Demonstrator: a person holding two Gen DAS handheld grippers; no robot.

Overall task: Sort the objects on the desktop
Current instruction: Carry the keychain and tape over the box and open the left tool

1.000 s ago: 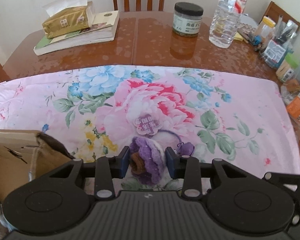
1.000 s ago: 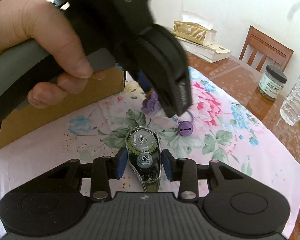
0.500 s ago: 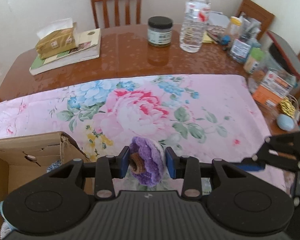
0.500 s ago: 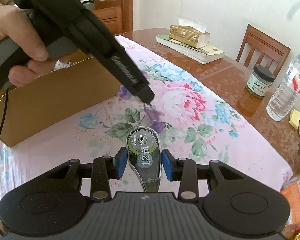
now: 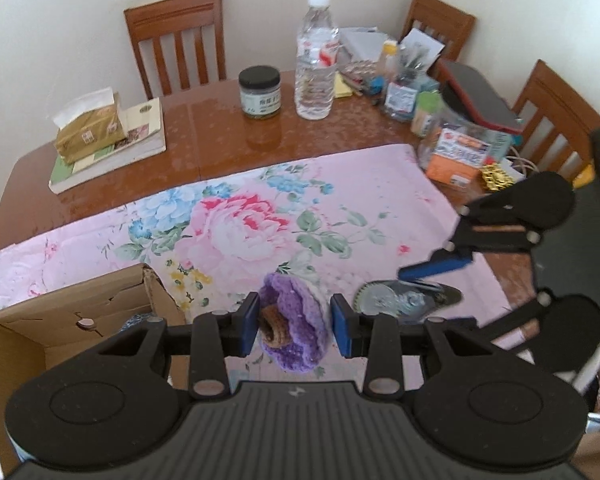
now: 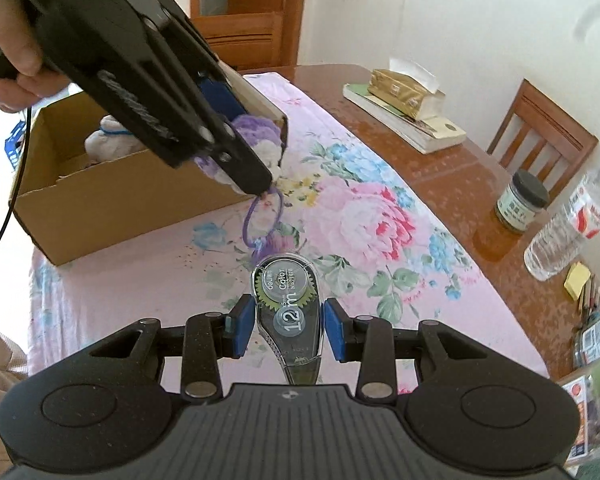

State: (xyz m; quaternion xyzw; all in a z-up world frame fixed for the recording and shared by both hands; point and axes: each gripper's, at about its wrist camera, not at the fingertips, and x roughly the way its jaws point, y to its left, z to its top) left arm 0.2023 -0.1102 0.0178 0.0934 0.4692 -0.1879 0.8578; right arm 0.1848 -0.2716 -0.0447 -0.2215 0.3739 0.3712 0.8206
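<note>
My left claw (image 5: pixel 293 326) grips one purple crocheted flower (image 5: pixel 295 332); my right claw (image 6: pixel 287 326) grips one correction tape (image 6: pixel 288 312). One cardboard box (image 6: pixel 111 200) at ten o'clock.

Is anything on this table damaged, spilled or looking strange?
The cardboard box has a torn, bent corner flap beside the pink cloth. An elastic loop dangles loose from the purple knitted flower. Nothing looks spilled.

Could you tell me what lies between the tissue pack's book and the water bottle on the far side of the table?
In the left wrist view, a dark-lidded jar stands between the book and water bottle.
</note>
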